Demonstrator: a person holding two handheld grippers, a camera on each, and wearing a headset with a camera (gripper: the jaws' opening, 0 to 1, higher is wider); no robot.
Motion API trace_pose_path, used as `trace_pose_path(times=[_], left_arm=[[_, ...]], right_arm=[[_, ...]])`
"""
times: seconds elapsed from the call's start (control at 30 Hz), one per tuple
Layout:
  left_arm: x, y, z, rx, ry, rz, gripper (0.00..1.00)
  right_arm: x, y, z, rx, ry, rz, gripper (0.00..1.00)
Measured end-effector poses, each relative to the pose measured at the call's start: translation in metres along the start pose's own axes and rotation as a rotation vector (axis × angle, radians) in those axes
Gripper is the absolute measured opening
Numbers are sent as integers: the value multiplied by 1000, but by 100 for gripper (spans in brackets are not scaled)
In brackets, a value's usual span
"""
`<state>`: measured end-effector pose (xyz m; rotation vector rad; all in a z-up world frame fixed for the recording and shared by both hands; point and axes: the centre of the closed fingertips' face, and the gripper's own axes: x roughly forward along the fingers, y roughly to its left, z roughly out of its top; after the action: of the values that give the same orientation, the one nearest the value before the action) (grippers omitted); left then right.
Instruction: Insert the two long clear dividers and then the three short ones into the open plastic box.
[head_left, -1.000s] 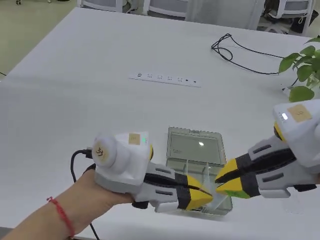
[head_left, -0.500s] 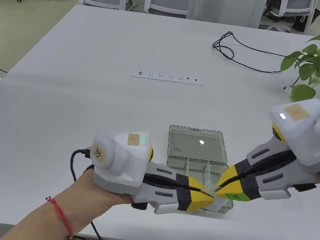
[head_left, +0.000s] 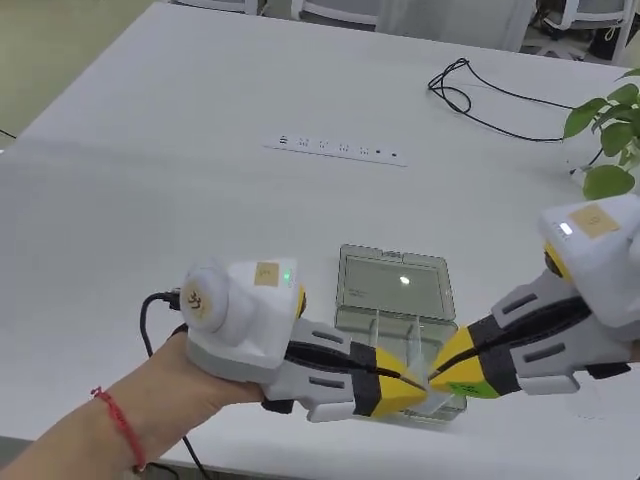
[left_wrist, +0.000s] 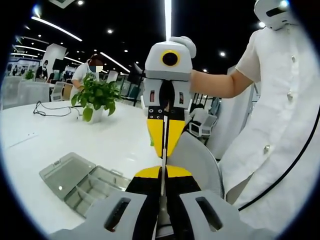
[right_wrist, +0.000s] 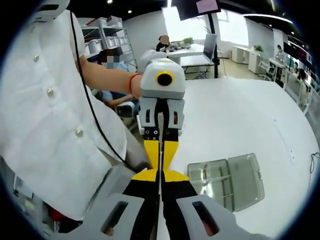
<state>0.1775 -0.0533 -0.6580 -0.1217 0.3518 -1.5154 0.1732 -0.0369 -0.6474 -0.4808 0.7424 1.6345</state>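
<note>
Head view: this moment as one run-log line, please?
left gripper shut on clear divider | right gripper shut on it | held over open box near edge

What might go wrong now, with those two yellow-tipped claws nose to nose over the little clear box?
1. The left gripper and right gripper seem to pinch one thin clear divider tip to tip; uneven pulling or twisting might bend or drop it.
2. It is see-through, so it may seat crooked against the dividers standing in the plastic box.
3. Nothing holds the box, near the table's front edge; a hard push might shove it.
</note>
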Motion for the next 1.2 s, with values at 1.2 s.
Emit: trace_pose_path(times=[1.2], left_arm=[[-29,34,-20,-3,45,190,32]], right_arm=[[-12,-35,-10,9,24,-114,3]])
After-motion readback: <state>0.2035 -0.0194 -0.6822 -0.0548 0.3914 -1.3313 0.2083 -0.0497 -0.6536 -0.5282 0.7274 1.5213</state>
